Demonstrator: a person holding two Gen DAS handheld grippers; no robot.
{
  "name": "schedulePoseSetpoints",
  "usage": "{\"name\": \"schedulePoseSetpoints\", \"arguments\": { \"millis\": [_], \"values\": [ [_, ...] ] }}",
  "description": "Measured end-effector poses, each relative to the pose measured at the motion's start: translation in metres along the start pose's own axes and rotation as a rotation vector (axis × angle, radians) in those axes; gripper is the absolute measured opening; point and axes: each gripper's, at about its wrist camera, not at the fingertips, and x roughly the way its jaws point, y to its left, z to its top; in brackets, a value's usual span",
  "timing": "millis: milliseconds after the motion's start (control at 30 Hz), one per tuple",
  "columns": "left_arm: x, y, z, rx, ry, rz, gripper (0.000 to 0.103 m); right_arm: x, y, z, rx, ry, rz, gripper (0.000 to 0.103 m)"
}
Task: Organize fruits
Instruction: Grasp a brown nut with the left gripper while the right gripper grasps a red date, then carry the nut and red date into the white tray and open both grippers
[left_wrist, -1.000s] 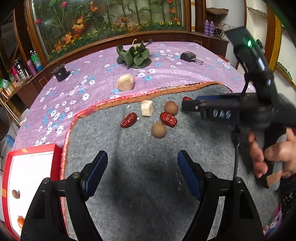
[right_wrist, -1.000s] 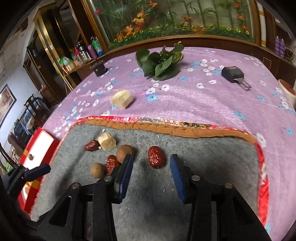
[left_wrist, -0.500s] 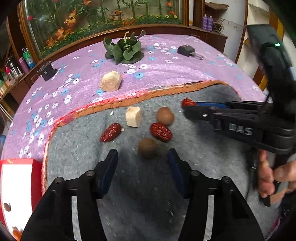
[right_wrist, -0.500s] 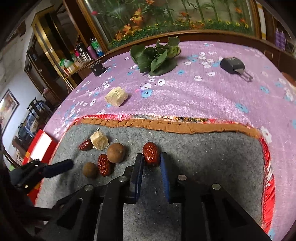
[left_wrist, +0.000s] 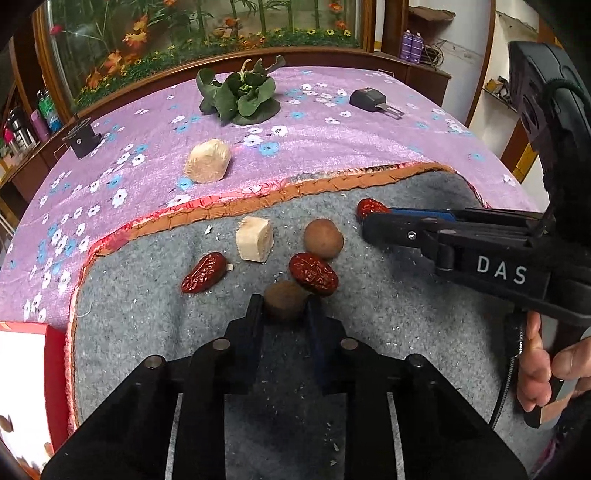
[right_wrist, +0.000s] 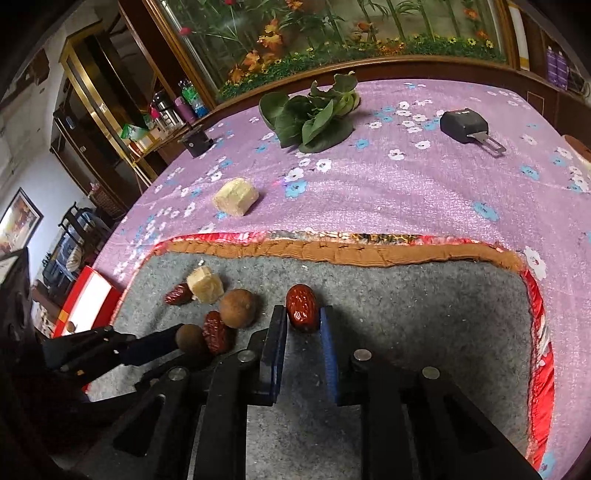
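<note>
The left tool (left_wrist: 284, 304) is closing on a small brown round fruit (left_wrist: 286, 298) lying between its jaws on the grey mat (left_wrist: 369, 332) on the desk. The right tool (right_wrist: 303, 317) grips a red date (right_wrist: 302, 307) whose long axis points away along the jaws. Both fruits lie dead ahead, each nearest its own hand; the red box (left_wrist: 55, 369) sits beyond the mat's left edge.

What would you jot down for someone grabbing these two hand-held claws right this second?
Left gripper: jaws closing on the small round brown fruit, which sits between them on the grey felt mat.
Right gripper: shut on a wrinkled red date, not yet lifted.
Still loose on the mat: two more red dates, a larger round brown fruit, a pale cut chunk.
Red-rimmed white box at the mat's left edge already holds a few pieces.
Left: carry both fruits off, then sort the rest.
</note>
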Motion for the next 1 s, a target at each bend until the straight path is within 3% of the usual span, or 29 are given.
{"name": "schedulePoseSetpoints", "arguments": {
  "millis": [267, 700, 1000],
  "values": [
    [-0.019, 0.006, -0.011, -0.039, -0.044, 0.03, 0.019, -0.008, 0.003, 0.001, 0.004, -0.03, 0.007, 0.019],
    [-0.1, 0.045, -0.059, -0.147, -0.184, 0.065, 0.02, -0.016, 0.013, -0.003, -0.029, -0.123, 0.008, 0.019],
    [-0.141, 0.108, -0.101, -0.254, -0.239, 0.167, 0.02, -0.031, 0.093, -0.013, -0.07, -0.115, 0.202, 0.019]
  ]
}}
